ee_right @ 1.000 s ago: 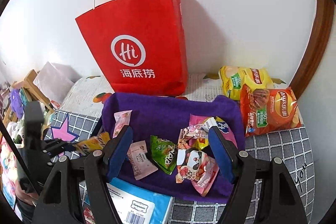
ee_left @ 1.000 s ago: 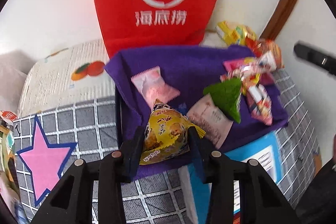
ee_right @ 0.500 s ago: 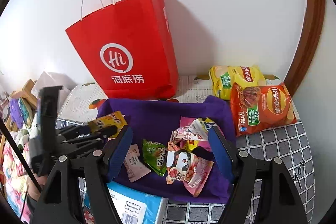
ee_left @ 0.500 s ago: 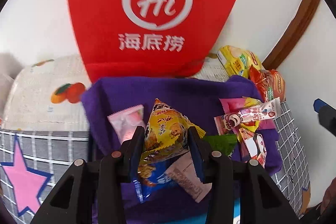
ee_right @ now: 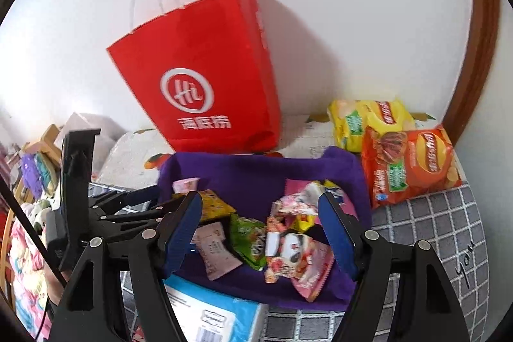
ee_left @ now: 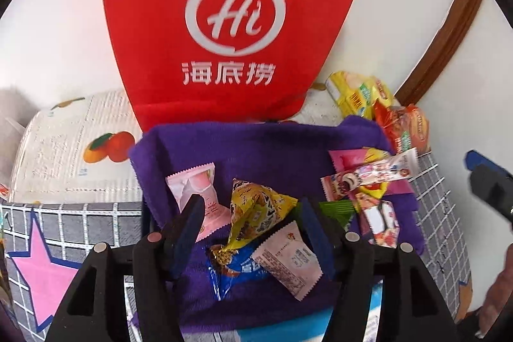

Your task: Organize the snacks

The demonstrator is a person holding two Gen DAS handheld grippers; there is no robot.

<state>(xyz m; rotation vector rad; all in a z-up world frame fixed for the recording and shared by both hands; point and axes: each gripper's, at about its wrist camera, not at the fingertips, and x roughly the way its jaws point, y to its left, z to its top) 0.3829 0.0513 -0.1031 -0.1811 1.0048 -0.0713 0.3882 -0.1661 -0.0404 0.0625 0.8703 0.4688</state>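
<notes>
The yellow triangular snack packet [ee_left: 256, 210] lies in the purple cloth-lined basket [ee_left: 256, 149], toward its near left part, resting on a blue packet [ee_left: 237, 268] and against a pale pink sachet with printed text [ee_left: 290, 258]. The left gripper [ee_left: 253, 233] hangs over that spot, pointing steeply down into the basket; its jaws have just been opening, and the yellow packet sits between the blue-padded fingers [ee_left: 189, 223] with a gap on each side, so the pads no longer press it. Left of the packet in the basket lies a pink peach-print sachet [ee_left: 195, 185]; to the right a green packet [ee_left: 336, 210] peeks from behind the finger, and beyond it a heap of pink and cartoon-print wrappers [ee_left: 368, 178] fills the basket's right side. The right gripper [ee_right: 259, 233] is held over the basket's near edge, also tilted downward, its fingers spread wide with nothing between them; the heap and a green packet [ee_right: 247, 239] lie below. From that view the left gripper [ee_right: 179, 207] reaches in from the basket's left side. Behind the basket stands a red paper bag [ee_right: 208, 85] against the wall, and to the basket's right lie a yellow chip bag [ee_right: 368, 117] and an orange chip bag [ee_right: 410, 165]. A blue-and-white box [ee_right: 211, 310] sits just in front of the basket on the grey checked cover [ee_right: 449, 229].
</notes>
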